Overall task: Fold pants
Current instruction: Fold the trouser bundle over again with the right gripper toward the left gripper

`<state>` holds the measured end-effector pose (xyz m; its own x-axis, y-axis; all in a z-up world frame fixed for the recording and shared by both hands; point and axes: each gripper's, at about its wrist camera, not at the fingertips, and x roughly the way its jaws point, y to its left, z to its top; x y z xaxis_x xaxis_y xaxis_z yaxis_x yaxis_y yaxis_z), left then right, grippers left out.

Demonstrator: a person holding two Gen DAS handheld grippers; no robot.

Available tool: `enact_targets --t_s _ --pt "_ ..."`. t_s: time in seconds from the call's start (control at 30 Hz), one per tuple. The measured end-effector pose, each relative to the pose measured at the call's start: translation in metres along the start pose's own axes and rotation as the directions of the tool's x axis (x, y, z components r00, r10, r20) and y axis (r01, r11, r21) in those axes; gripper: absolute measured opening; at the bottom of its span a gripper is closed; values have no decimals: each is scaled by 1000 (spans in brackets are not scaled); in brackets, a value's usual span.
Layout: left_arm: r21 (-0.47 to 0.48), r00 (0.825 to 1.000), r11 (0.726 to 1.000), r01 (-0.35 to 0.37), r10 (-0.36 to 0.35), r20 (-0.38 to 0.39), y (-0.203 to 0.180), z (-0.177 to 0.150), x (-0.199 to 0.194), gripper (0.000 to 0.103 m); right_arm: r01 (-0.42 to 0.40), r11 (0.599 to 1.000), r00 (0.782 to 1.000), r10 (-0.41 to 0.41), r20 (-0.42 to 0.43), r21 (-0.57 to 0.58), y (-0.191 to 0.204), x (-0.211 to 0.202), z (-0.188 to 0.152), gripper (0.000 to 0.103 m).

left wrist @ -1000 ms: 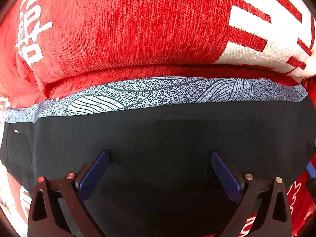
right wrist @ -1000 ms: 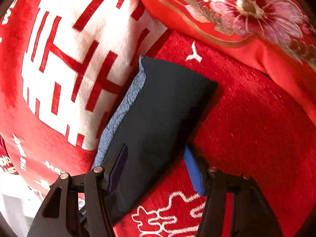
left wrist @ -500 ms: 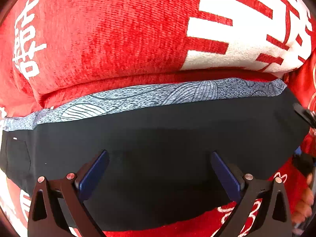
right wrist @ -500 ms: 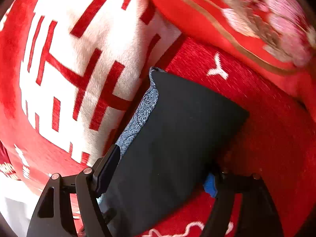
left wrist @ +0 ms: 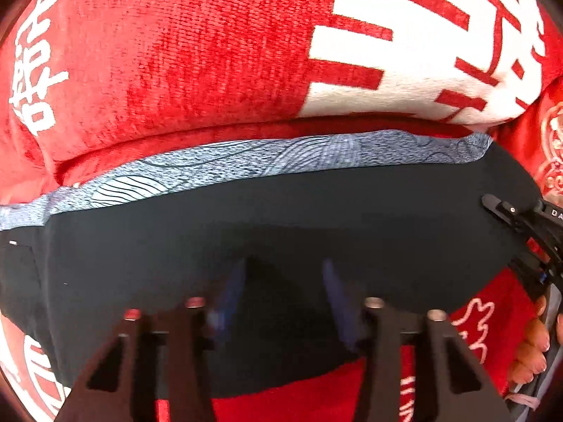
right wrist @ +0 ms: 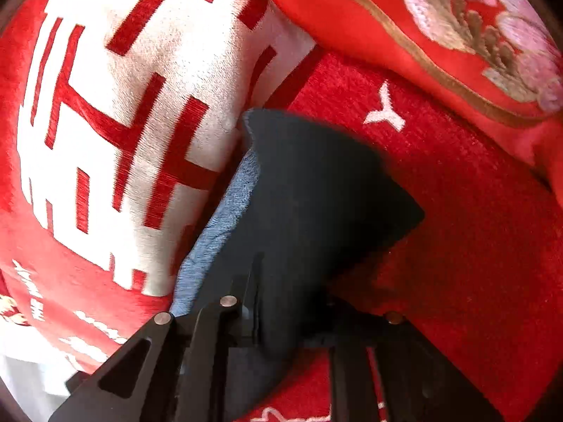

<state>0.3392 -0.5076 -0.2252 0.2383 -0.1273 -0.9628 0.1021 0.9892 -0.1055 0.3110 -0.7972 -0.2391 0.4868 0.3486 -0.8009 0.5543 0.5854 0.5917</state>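
Note:
The folded black pants (left wrist: 281,232) with a grey patterned band (left wrist: 246,165) lie on a red cover against a big red-and-white cushion. My left gripper (left wrist: 281,292) is over the near edge of the pants, its jaws drawn in close but blurred, with black cloth between them. In the right wrist view the pants (right wrist: 316,193) end in a raised corner. My right gripper (right wrist: 292,302) is closed on the end of the pants, one finger (right wrist: 225,313) on top of the cloth, the other under it. It also shows at the right edge of the left wrist view (left wrist: 520,225).
A red-and-white cushion (left wrist: 404,63) stands right behind the pants and shows in the right wrist view (right wrist: 123,123). A red embroidered flower pillow (right wrist: 457,28) lies at the far right. The red cover (right wrist: 475,228) spreads to the right of the pants.
Both grippers went from wide open to closed in on the pants. The right gripper slid onto the pants' end and its corner has lifted.

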Motion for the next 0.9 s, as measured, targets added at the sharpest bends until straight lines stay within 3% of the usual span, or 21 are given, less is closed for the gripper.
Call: enact_targets --t_s 0.13,0.23,0.27,0.37,0.43,0.6,0.63,0.77,0.87,0.9 --pt "-27 994 994 106 -107 -12 -13 -15 14 46 12 991 1000 -11 14 -133 27 -19 -8 15" --pt "127 993 992 -9 -5 117 -55 -37 15 47 11 984 1000 -9 17 -179 45 -24 -12 14" --pt "127 991 992 -15 -2 133 -59 -38 14 47 13 980 1000 -10 18 -200 52 -27 -15 14" --pt "75 991 995 58 -67 116 -54 -34 12 47 19 952 1000 -12 26 -304 84 -35 -25 14" --pt "104 990 993 55 -68 121 -59 -33 10 47 22 923 1000 -14 23 -385 108 -39 -35 14" --pt "149 986 986 74 -95 139 -63 -38 2 47 50 809 998 -59 4 -585 172 -32 -76 14" --pt "153 985 985 84 -105 134 -51 -55 -8 47 54 779 998 -70 0 -624 184 -27 -87 14" --pt "82 985 986 143 -150 85 4 -64 -40 47 76 672 993 -118 -4 -737 224 -9 -128 14" --pt "0 992 996 93 -93 83 58 -78 -66 48 120 582 984 -179 17 -804 245 12 -166 15" --pt "-30 995 997 73 -71 77 75 -82 -71 62 141 546 978 -206 31 -826 252 24 -183 16"
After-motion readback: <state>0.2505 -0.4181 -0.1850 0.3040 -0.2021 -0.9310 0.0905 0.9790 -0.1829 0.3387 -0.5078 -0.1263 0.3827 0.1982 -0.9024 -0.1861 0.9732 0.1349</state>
